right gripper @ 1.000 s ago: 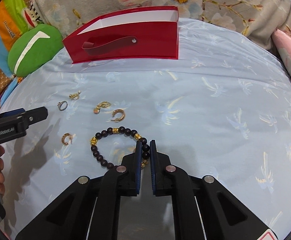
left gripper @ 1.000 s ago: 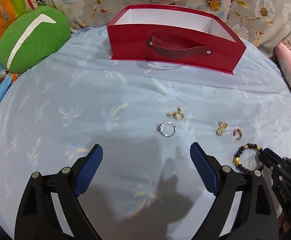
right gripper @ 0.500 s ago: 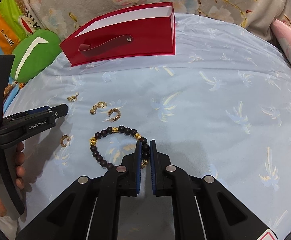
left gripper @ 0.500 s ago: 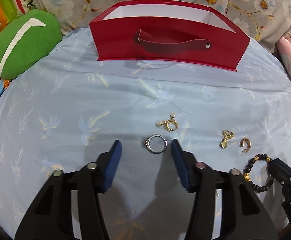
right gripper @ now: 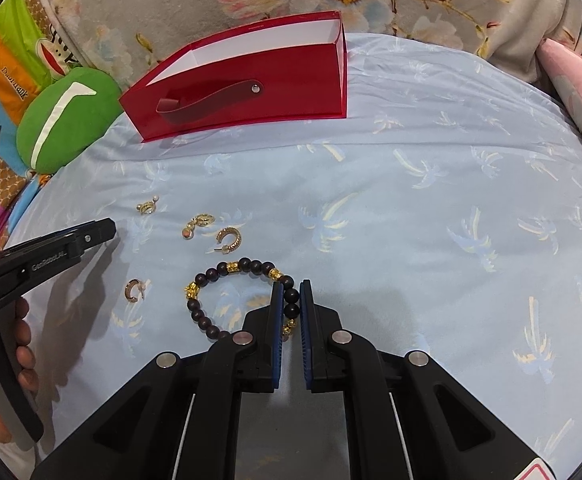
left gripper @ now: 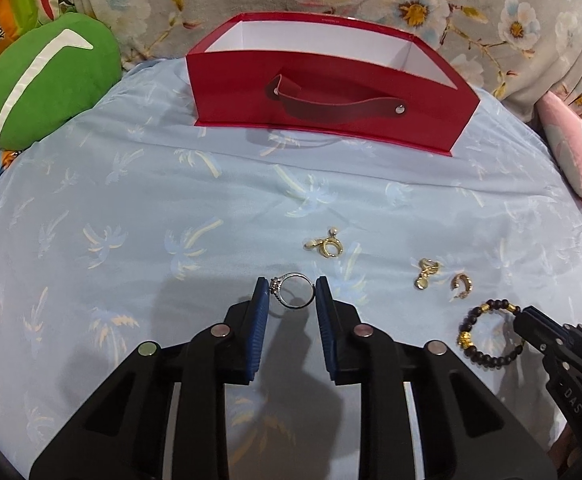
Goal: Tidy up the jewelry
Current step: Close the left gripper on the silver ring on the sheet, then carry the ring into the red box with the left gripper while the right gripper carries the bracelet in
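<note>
The left tool [left gripper: 292,295] has just been closing, and the silver ring [left gripper: 294,291] lies on the bed sheet [left gripper: 139,208] between its blue pads, touching or all but touching both; whether they press on it yet I cannot tell. The right tool [right gripper: 290,300] is pressed together, pinching the near right side of the dark bead bracelet [right gripper: 211,280], which lies flat on the sheet.

Just beyond the left tool's tips sits a small gold earring with a pearl [left gripper: 325,245]. Off to its right lie a gold drop earring [left gripper: 426,272] and a gold hoop [left gripper: 462,283]. From the right tool, another small hoop [right gripper: 134,289] shows to the left of the bracelet, near the left tool's arm.

Well beyond everything stands the red box [left gripper: 331,92], open at the top; only its white inner walls show, so its floor cannot be checked.

By my reading the sorting has barely begun: every visible piece lies on the sheet, two are being taken, and four earrings remain untouched.
</note>
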A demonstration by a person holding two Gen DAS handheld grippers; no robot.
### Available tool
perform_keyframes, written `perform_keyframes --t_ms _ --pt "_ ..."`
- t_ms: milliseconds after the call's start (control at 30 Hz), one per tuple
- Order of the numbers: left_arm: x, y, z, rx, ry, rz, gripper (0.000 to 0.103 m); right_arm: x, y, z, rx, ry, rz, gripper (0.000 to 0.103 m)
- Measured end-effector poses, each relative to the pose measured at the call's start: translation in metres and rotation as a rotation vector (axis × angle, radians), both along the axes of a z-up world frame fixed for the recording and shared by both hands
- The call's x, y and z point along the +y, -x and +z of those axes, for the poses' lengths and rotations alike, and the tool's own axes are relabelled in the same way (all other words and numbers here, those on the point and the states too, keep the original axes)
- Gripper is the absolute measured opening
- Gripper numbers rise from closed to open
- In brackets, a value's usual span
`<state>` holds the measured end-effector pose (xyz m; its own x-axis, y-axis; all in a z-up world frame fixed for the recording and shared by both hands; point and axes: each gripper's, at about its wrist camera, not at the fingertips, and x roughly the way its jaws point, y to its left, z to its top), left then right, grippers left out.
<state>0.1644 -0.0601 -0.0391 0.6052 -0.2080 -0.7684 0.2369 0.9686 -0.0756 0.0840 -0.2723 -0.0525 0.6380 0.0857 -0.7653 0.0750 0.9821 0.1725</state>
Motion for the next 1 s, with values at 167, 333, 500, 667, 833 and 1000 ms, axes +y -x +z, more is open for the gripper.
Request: perform_keyframes --t_ms 167,333,500,667,833,1000 --pt "0.008 0.012 0.019 -0.022 0.033 -0.007 0.023 0.001 0.003 0.014 -0.035 -0.002 0.006 0.007" --pt "0.012 0.021 0.039 -0.06 0.053 -0.01 0.023 0.004 0.007 0.033 -0.083 0.001 0.014 0.007" --pt "0.016 0.027 0.057 -0.092 0.064 -0.012 0.023 0.006 0.009 0.058 -0.14 0.011 0.029 0.007" --pt "0.017 0.028 0.077 -0.128 0.068 -0.018 0.023 0.008 0.006 0.089 -0.208 0.032 0.042 0.007" --pt "0.015 0.022 0.096 -0.171 0.049 -0.023 0.023 0.007 -0.008 0.119 -0.269 0.039 0.064 0.007" --pt "0.011 0.009 0.111 -0.206 0.025 -0.019 0.023 0.011 -0.026 0.139 -0.309 0.047 0.079 0.007"
